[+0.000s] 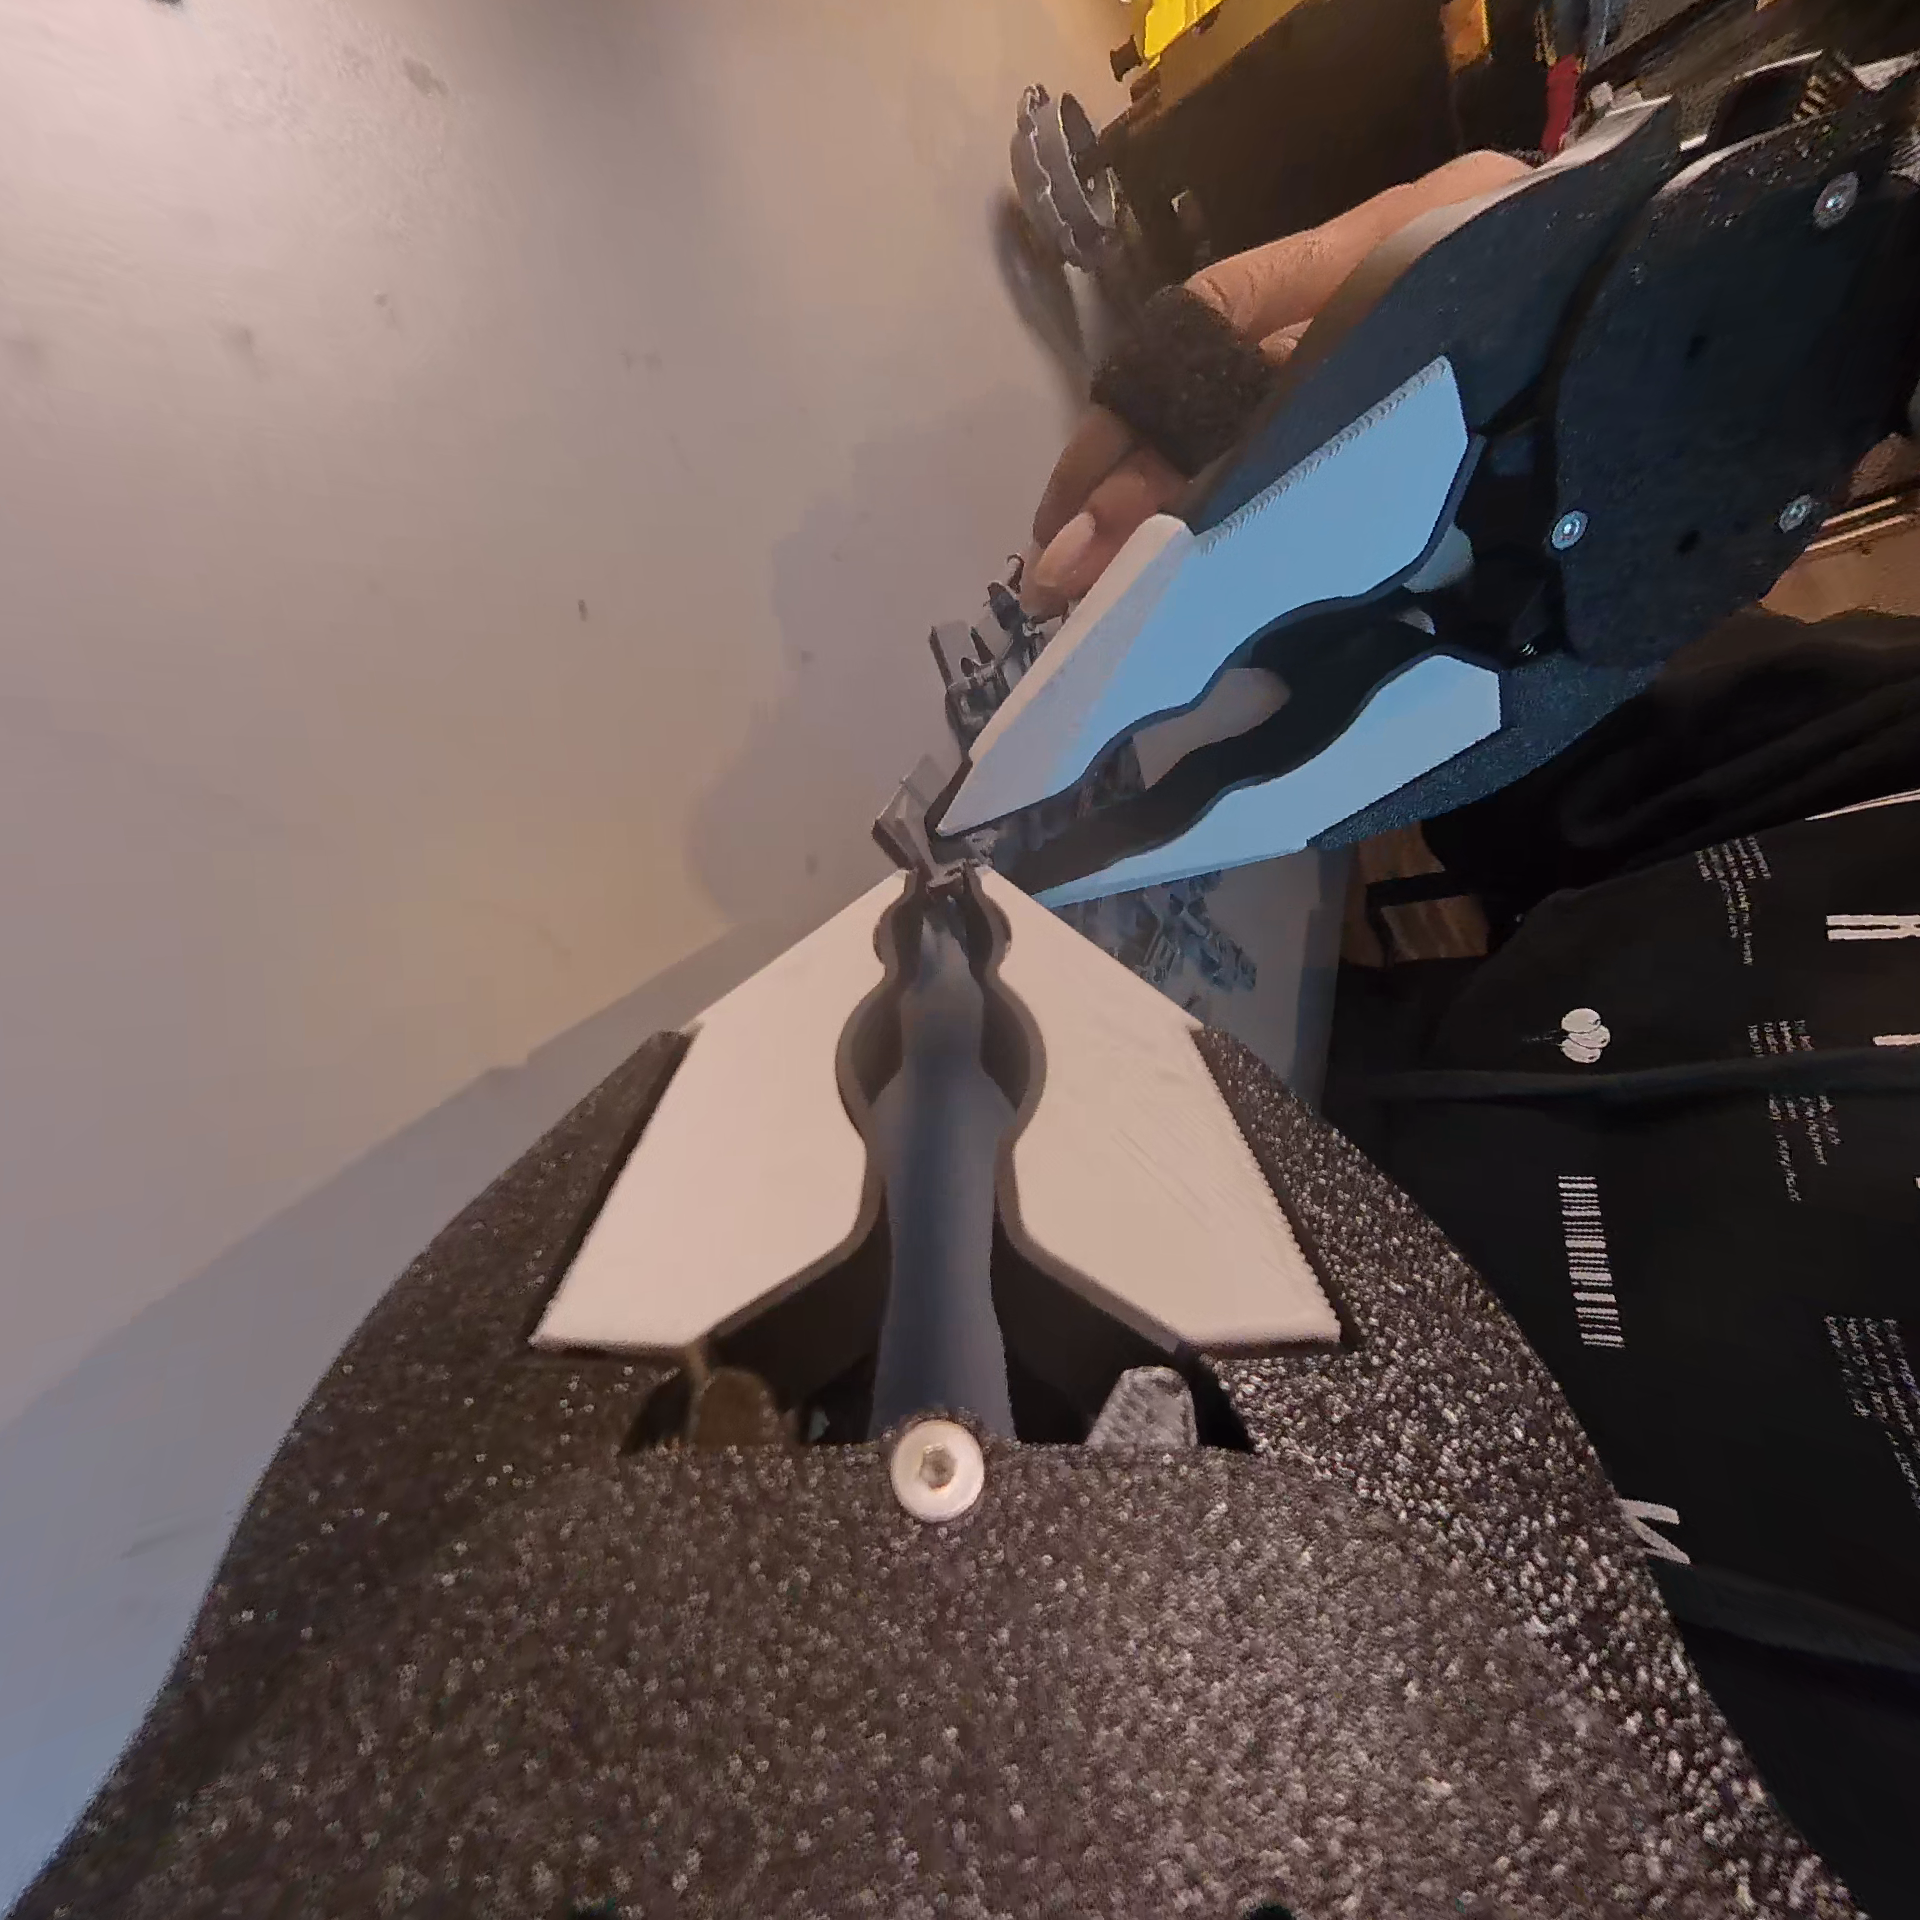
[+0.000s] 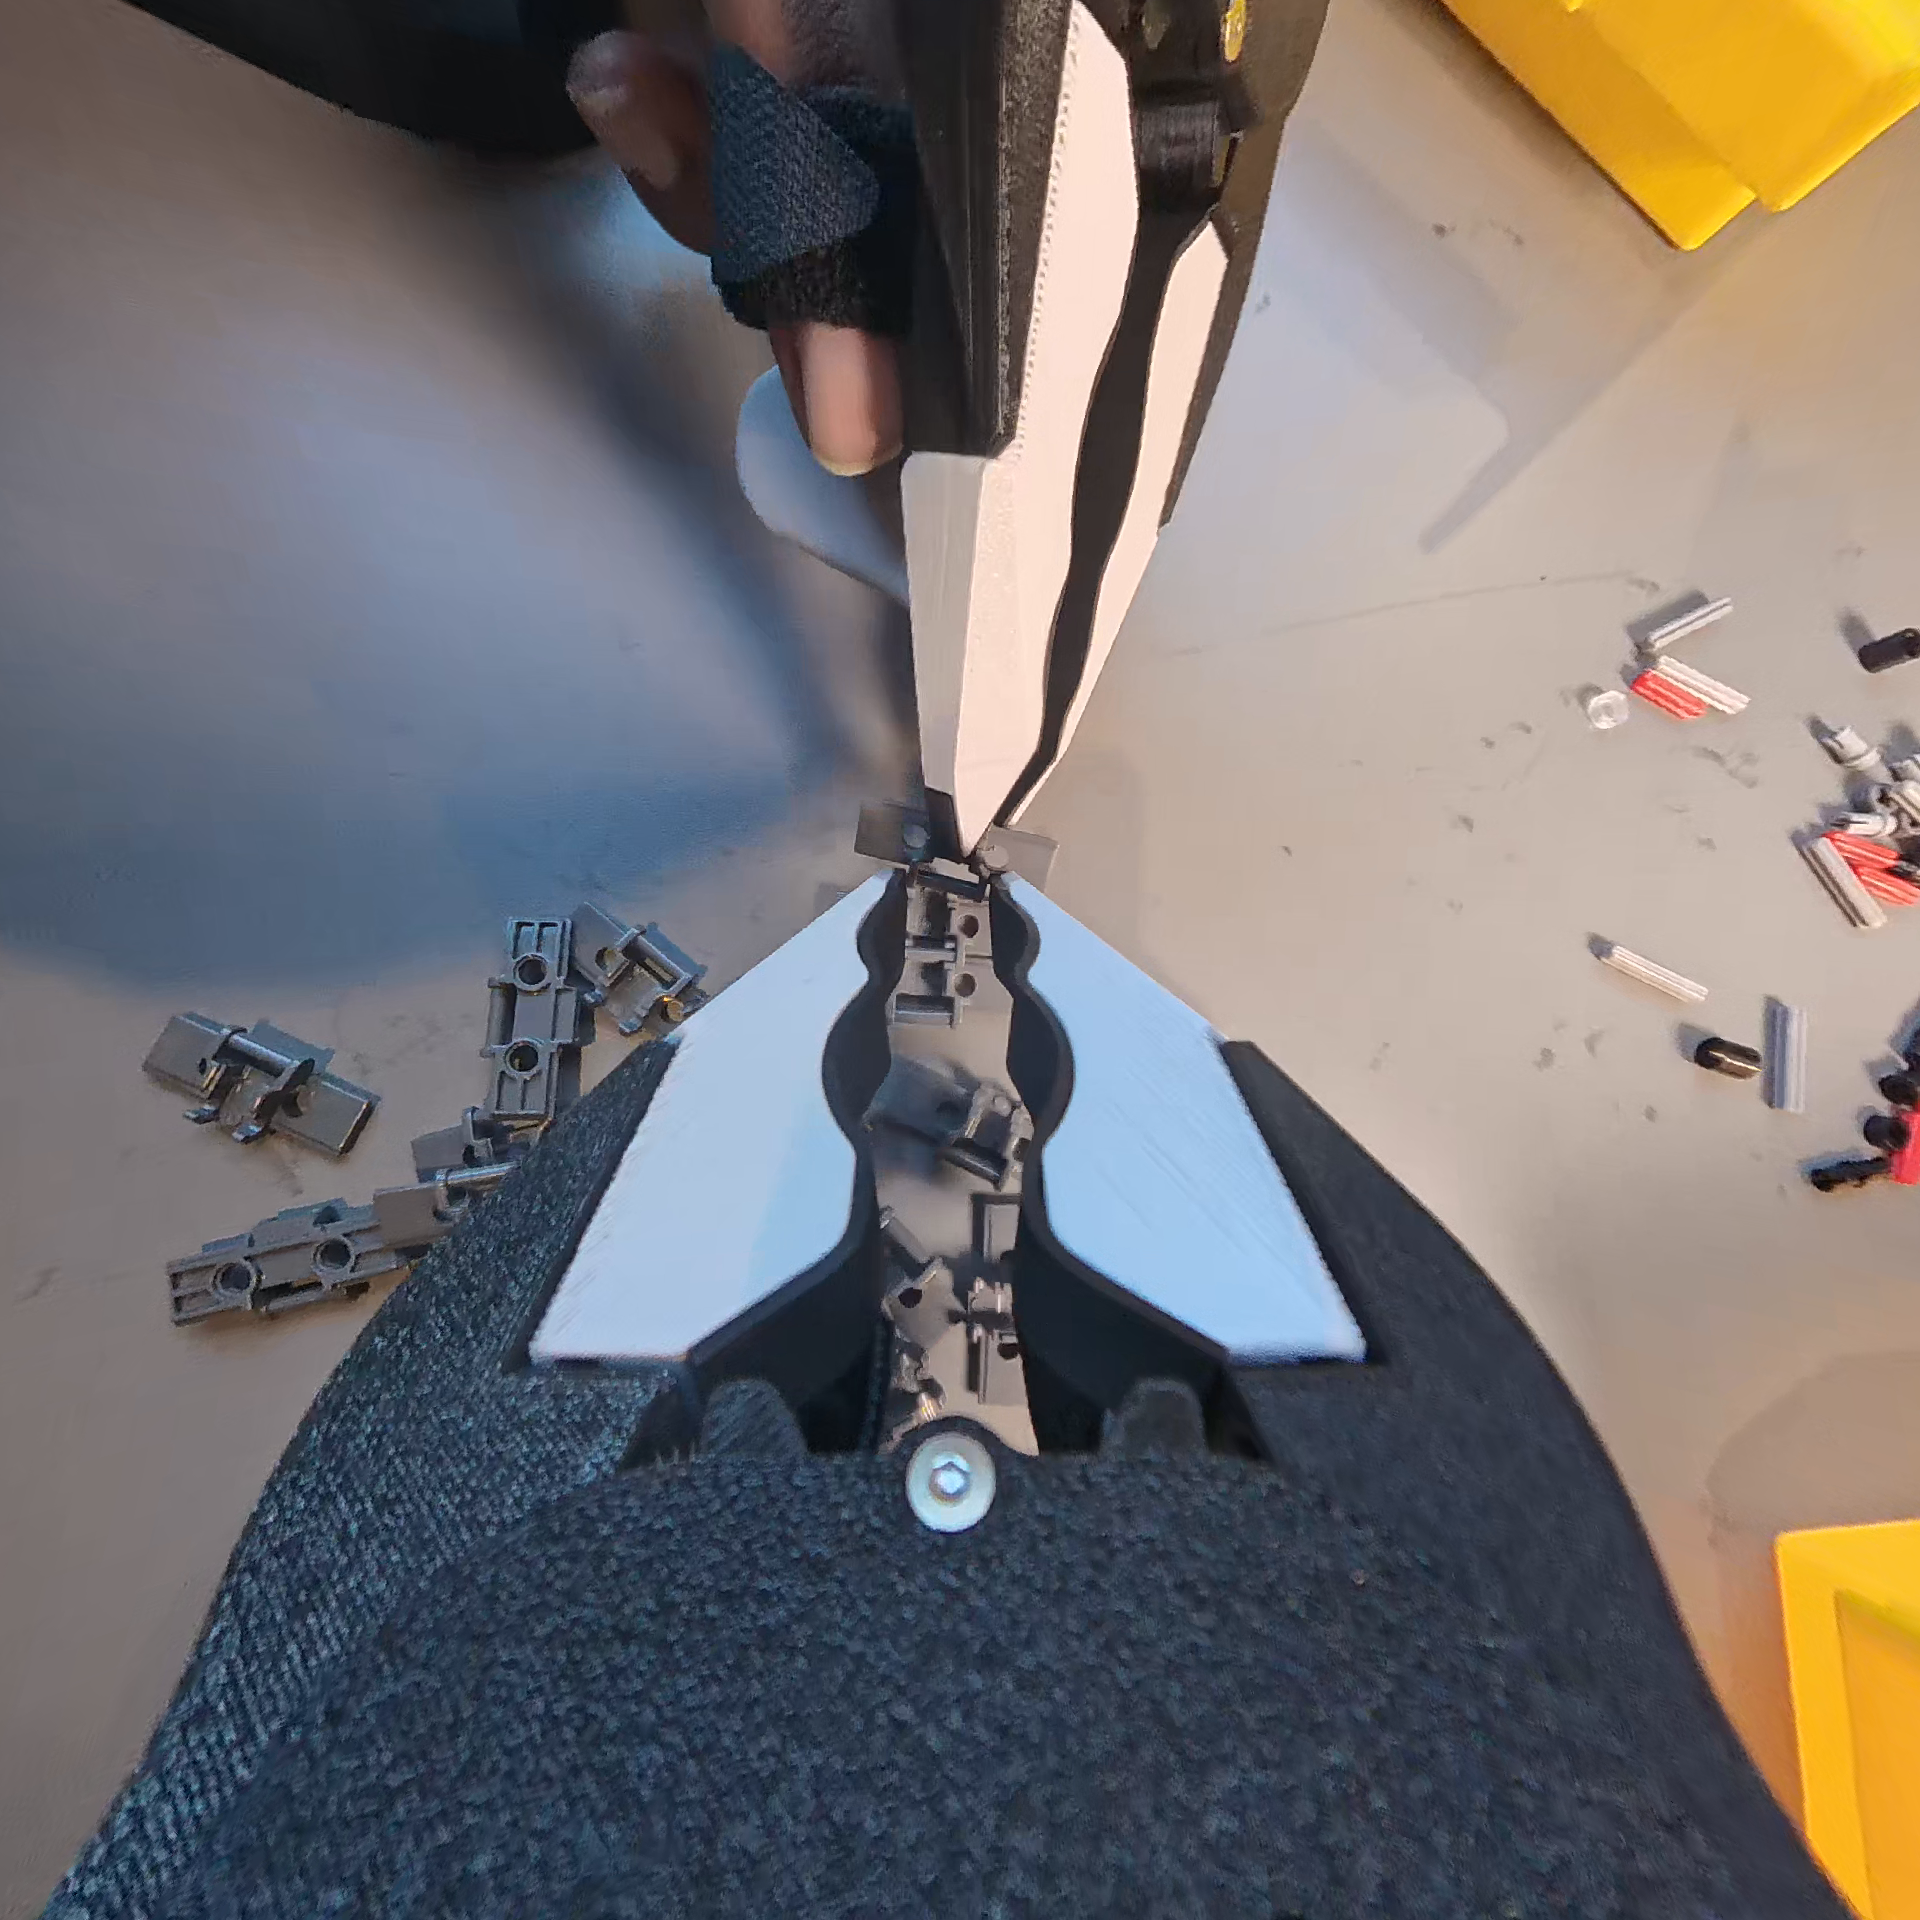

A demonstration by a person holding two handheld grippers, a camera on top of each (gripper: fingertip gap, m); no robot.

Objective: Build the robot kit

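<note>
In the right wrist view my right gripper (image 2: pixel 940 883) is shut on a short chain of grey track links (image 2: pixel 928 961) that runs back between its white fingers. My left gripper (image 2: pixel 977 836) comes down from the top, shut on another grey track link (image 2: pixel 894 829) that lies crosswise. The two tips meet and the links touch above the table (image 2: pixel 1351 727). In the left wrist view my left gripper (image 1: pixel 940 894) is shut on the grey link (image 1: pixel 906 821). The right gripper (image 1: pixel 964 831) reaches in from the upper right. A hand (image 1: pixel 1101 488) holds it.
Loose grey track links (image 2: pixel 260 1081) lie at the left, more below them (image 2: pixel 281 1257). Small red, grey and black pins (image 2: pixel 1688 686) are scattered at the right. Yellow bins stand at the top right (image 2: pixel 1683 104) and bottom right (image 2: pixel 1849 1714). Black printed fabric (image 1: pixel 1662 1247) lies beside the table. My left and right fingertips are right by each other.
</note>
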